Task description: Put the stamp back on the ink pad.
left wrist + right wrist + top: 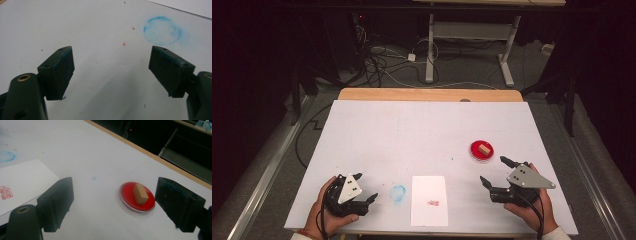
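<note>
White table (377, 125) lit from above; room beyond is dark. Grey floor (462, 70), tangled cables (377, 60) and a white desk frame (472, 30) are seen.

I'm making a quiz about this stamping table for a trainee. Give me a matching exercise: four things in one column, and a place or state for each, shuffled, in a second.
Things:
1. wooden stamp block
2. red stamp mark
3. blue ring stain
4. right tool

Places or states:
A. printed on the white sheet of paper
B. open, holding nothing, near the red ink dish
C. lying in the red ink dish
D. on the table itself, ahead of the open left tool

Pairs: 1-C, 2-A, 3-D, 4-B
</note>
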The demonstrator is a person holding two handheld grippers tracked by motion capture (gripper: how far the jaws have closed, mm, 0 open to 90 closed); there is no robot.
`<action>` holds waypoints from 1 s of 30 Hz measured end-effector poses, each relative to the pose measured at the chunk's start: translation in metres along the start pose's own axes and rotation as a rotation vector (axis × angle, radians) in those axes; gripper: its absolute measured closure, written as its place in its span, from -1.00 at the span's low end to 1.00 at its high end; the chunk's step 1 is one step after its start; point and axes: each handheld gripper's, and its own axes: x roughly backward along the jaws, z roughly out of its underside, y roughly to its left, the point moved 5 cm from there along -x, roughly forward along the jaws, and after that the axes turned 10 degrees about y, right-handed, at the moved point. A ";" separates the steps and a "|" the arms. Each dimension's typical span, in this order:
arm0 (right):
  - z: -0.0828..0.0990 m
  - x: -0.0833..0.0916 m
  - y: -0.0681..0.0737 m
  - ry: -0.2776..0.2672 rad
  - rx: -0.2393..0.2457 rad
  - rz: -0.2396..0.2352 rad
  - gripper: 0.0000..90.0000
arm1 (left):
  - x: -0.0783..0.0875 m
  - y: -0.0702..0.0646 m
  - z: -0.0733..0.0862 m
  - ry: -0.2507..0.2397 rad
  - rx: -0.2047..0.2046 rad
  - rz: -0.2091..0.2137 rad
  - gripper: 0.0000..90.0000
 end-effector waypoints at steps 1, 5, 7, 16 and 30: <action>0.002 0.001 0.001 0.006 0.006 0.004 -0.63 | 0.000 0.000 0.000 -0.002 0.000 -0.001 -0.55; 0.011 0.004 0.003 0.015 0.008 0.009 -0.63 | 0.002 0.000 -0.002 -0.013 0.005 -0.003 -0.55; 0.016 0.006 0.005 0.021 0.010 0.014 -0.63 | 0.003 -0.001 -0.003 -0.018 0.007 -0.007 -0.56; 0.038 0.019 0.012 0.015 0.008 0.031 -0.63 | 0.006 -0.003 -0.002 -0.025 0.000 -0.013 -0.57; 0.041 0.021 0.017 0.020 0.038 0.026 -0.63 | 0.005 -0.004 -0.002 -0.019 -0.011 -0.010 -0.57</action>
